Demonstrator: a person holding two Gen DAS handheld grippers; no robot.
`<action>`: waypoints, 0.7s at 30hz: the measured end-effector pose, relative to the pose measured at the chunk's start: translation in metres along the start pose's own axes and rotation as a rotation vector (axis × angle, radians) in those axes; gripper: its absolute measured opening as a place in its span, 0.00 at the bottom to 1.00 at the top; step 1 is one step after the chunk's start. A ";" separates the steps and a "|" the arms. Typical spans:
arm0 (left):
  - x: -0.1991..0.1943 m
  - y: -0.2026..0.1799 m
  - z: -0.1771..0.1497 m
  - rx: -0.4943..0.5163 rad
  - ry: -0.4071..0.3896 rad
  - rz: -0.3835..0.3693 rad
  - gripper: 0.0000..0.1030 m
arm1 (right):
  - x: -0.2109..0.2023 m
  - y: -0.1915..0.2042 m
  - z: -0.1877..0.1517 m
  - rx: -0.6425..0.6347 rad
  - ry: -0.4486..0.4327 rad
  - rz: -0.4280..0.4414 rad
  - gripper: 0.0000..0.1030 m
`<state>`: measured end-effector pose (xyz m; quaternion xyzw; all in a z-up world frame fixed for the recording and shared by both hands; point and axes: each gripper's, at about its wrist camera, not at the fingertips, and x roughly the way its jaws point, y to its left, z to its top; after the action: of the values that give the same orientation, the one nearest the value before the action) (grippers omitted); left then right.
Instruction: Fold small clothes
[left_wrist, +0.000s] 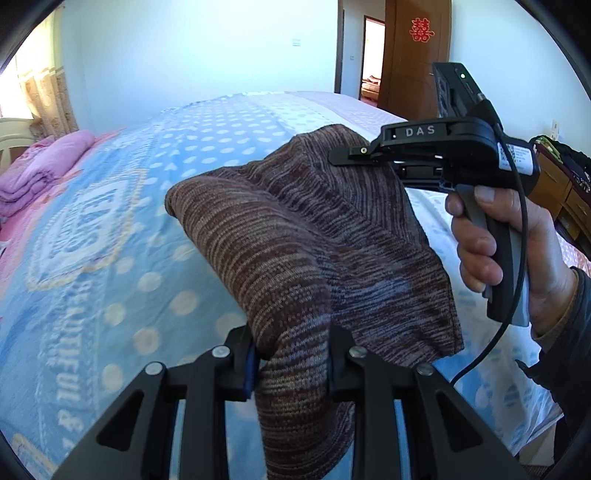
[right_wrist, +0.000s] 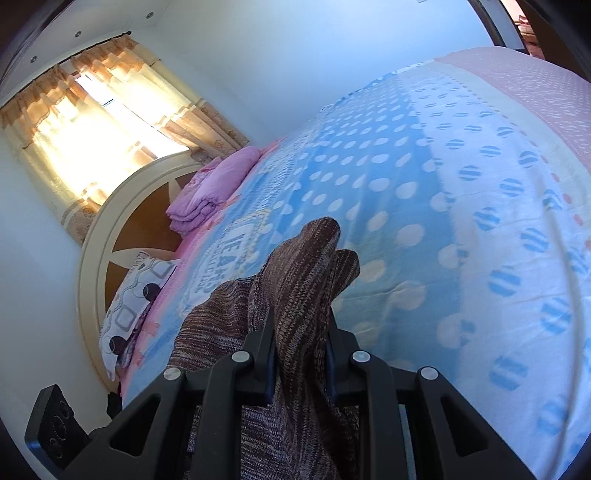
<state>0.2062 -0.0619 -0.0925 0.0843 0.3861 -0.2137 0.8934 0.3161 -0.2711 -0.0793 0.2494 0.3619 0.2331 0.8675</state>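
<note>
1. At the far left of the left wrist view a folded pink quilt (left_wrist: 40, 166) lies at the head of the bed, below a curtained window (left_wrist: 44, 92)
2. The blue dotted bedspread (left_wrist: 110, 229) covers the bed beneath everything
3. The left gripper (left_wrist: 291, 360) is clamped on a bunched edge of the brown striped knit garment (left_wrist: 295, 229), its jaws narrow with cloth pressed between them
4. The garment is held up above the bedspread, stretched between both tools and sagging at the middle
5. Further right, the right gripper (left_wrist: 351, 155) pinches the garment's upper corner; a person's hand (left_wrist: 495, 243) grips its handle
6. In the right wrist view the right gripper (right_wrist: 301, 354) is closed narrowly on a fold of the garment (right_wrist: 306, 266), which sticks up past the fingertips
7. A wooden door (left_wrist: 413, 55) stands at the far right
</note>
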 end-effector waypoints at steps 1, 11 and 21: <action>-0.005 0.003 -0.004 -0.003 -0.002 0.009 0.27 | 0.002 0.007 -0.004 0.001 0.001 0.012 0.20; -0.056 0.039 -0.040 -0.020 -0.042 0.095 0.27 | 0.015 0.081 -0.036 -0.048 0.011 0.089 0.20; -0.093 0.075 -0.070 -0.053 -0.075 0.172 0.27 | 0.041 0.152 -0.054 -0.135 0.055 0.156 0.20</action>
<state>0.1371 0.0564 -0.0737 0.0852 0.3492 -0.1291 0.9242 0.2678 -0.1161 -0.0416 0.2112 0.3486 0.3305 0.8513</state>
